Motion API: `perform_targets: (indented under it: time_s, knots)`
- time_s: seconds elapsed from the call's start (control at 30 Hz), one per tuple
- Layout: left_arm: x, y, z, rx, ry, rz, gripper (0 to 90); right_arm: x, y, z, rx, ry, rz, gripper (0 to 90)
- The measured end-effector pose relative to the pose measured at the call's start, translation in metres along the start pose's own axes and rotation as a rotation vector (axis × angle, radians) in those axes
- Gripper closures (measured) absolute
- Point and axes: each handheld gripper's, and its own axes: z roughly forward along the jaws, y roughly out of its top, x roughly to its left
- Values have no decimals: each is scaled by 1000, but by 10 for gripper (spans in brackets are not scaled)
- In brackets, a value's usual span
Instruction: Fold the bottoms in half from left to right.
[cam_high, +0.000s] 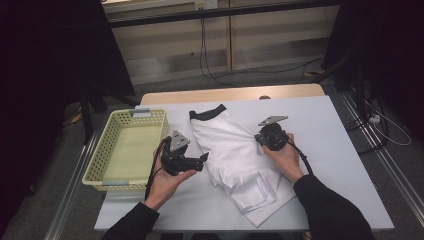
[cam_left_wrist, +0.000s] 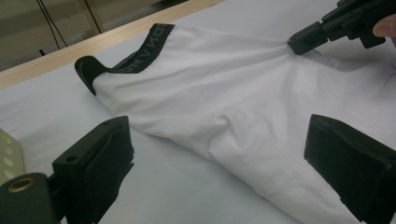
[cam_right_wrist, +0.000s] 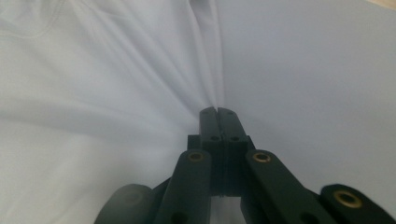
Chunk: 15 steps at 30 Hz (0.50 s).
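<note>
A white garment (cam_high: 235, 155) with a black band (cam_high: 207, 112) at its far end lies crumpled on the pale table (cam_high: 325, 130). My left gripper (cam_high: 202, 160) is held at the garment's left edge, and in the left gripper view its jaws stand wide open on either side of the cloth (cam_left_wrist: 210, 88) with nothing between them (cam_left_wrist: 219, 154). My right gripper (cam_high: 259, 142) is at the garment's right edge, shut on a pinch of the fabric. Folds in the cloth (cam_right_wrist: 93, 93) run toward its closed tips (cam_right_wrist: 217, 112). The left gripper view also shows the right gripper (cam_left_wrist: 299, 44) at the top right.
A pale yellow perforated basket (cam_high: 107, 150) stands empty at the table's left side. A wooden strip (cam_high: 230, 94) borders the far table edge. Cables trail on the floor behind.
</note>
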Motion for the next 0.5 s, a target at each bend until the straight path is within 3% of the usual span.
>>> perform_targets:
  time_s: [0.07, 0.2, 0.3, 0.5]
  knots:
    - [-1, -1, 0, 1, -2, 2, 80, -4, -2, 1, 7, 3, 15, 892]
    - [-2, -4, 0, 8, -3, 4, 80, -7, -4, -3, 13, -26, 26, 780]
    - [-5, -7, -3, 4, -9, 6, 80, -8, -7, -12, 2, 4, 41, 704]
    - [-10, -15, -14, -27, -14, 6, 75, 10, -16, -49, -46, 82, 15, 689]
